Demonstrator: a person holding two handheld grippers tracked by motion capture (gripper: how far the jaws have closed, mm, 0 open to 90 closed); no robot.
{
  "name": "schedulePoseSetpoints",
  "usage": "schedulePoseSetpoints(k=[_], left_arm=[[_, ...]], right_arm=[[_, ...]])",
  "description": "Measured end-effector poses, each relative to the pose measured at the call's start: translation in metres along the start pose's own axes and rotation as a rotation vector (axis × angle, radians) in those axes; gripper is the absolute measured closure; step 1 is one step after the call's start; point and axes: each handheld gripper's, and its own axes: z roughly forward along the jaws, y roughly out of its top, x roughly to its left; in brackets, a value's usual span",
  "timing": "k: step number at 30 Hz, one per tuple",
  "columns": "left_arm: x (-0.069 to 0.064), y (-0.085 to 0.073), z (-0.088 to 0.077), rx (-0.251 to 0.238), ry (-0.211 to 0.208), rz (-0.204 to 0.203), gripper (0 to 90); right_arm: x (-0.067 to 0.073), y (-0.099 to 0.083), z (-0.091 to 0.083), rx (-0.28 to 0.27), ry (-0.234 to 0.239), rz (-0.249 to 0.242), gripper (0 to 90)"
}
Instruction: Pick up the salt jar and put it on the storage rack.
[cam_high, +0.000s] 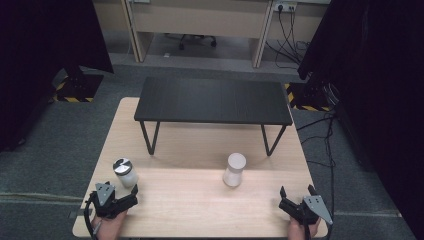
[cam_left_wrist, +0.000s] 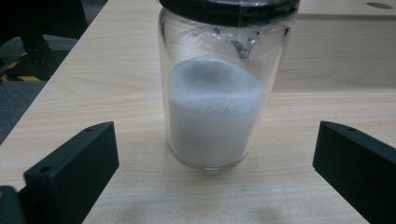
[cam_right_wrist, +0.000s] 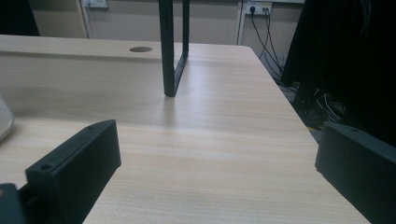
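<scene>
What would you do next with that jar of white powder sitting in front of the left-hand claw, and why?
Probably ease the left gripper forward a little. Its fingers are spread wide, and the jar stands upright on the table just beyond them, untouched, so it must come between them before they can close.

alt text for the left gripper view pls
A clear glass jar with a black lid, about half full of white powder, stands upright on a light wooden table, ahead of the open left gripper, whose two black jaws sit wide apart, not touching it.

Bare table (cam_high: 200, 200) lies between jar (cam_high: 125, 172) and white cup (cam_high: 234, 170); black bench (cam_high: 212, 100) blocks the rear.
</scene>
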Motion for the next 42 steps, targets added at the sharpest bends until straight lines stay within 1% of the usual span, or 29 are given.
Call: schedulePoseSetpoints(k=[3, 6, 8, 10, 12, 13, 15, 16, 18, 21, 24, 25, 26, 28, 32, 34, 35, 36, 38, 42], left_arm=[[0.001, 0.001, 0.001, 0.007, -0.003, -0.004, 0.0], [0.001, 0.003, 0.001, 0.013, -0.004, 0.003, 0.0], [0.003, 0.003, 0.001, 0.013, -0.014, 0.006, 0.0], [0.006, 0.003, 0.000, 0.006, -0.029, -0.013, 0.0], [0.008, 0.004, 0.000, 0.006, -0.033, -0.019, 0.0], [0.008, 0.004, 0.000, 0.001, -0.036, -0.017, 0.0], [0.006, 0.006, -0.001, -0.009, -0.041, 0.002, 0.0], [0.006, 0.006, -0.001, -0.009, -0.041, 0.002, 0.0], [0.005, 0.011, 0.002, -0.005, -0.039, 0.011, 0.0], [0.005, 0.015, 0.006, -0.005, -0.048, 0.002, 0.0], [0.005, 0.018, 0.007, -0.010, -0.053, 0.004, 0.0], [0.007, 0.020, 0.010, -0.012, -0.072, -0.002, 0.0], [0.007, 0.022, 0.012, -0.005, -0.078, -0.006, 0.0], [0.007, 0.023, 0.014, 0.000, -0.078, -0.005, 0.0], [0.006, 0.027, 0.016, -0.005, -0.077, -0.001, 0.0], [0.004, 0.029, 0.017, -0.002, -0.073, 0.010, 0.0], [0.003, 0.031, 0.018, -0.001, -0.072, 0.009, 0.0], [0.004, 0.032, 0.020, -0.002, -0.080, 0.001, 0.0], [0.004, 0.035, 0.022, 0.002, -0.083, 0.003, 0.0], [0.004, 0.039, 0.025, -0.001, -0.076, 0.005, 0.0]], right_arm=[[0.000, 0.000, 0.000, 0.001, 0.001, -0.002, 0.2], [0.000, 0.000, 0.000, 0.001, 0.003, -0.003, 0.2], [0.000, 0.000, 0.000, 0.001, 0.003, -0.003, 0.2], [-0.001, 0.000, 0.000, 0.002, 0.004, -0.003, 0.3], [0.000, 0.000, 0.000, 0.001, 0.005, -0.004, 0.3], [0.000, 0.000, 0.000, 0.001, 0.005, -0.004, 0.3], [0.000, 0.000, 0.000, 0.001, 0.005, -0.006, 0.3], [0.000, 0.000, 0.000, 0.001, 0.005, -0.006, 0.3], [0.000, 0.000, 0.000, 0.002, 0.005, -0.007, 0.3], [0.000, 0.000, 0.000, 0.003, 0.005, -0.008, 0.2], [0.000, 0.000, 0.000, 0.002, 0.005, -0.010, 0.3], [0.000, 0.000, 0.000, 0.003, 0.004, -0.011, 0.3], [0.000, 0.000, 0.000, 0.003, 0.004, -0.013, 0.2], [0.001, 0.000, 0.000, 0.003, 0.003, -0.015, 0.2], [0.002, 0.001, 0.001, 0.008, 0.005, -0.031, 0.3], [0.001, 0.001, 0.001, 0.007, 0.006, -0.029, 0.3], [0.002, 0.001, 0.001, 0.008, 0.005, -0.031, 0.2], [0.002, 0.001, 0.001, 0.008, 0.006, -0.033, 0.2], [0.002, 0.001, 0.001, 0.009, 0.005, -0.036, 0.3], [0.002, 0.001, 0.001, 0.009, 0.006, -0.038, 0.3]])
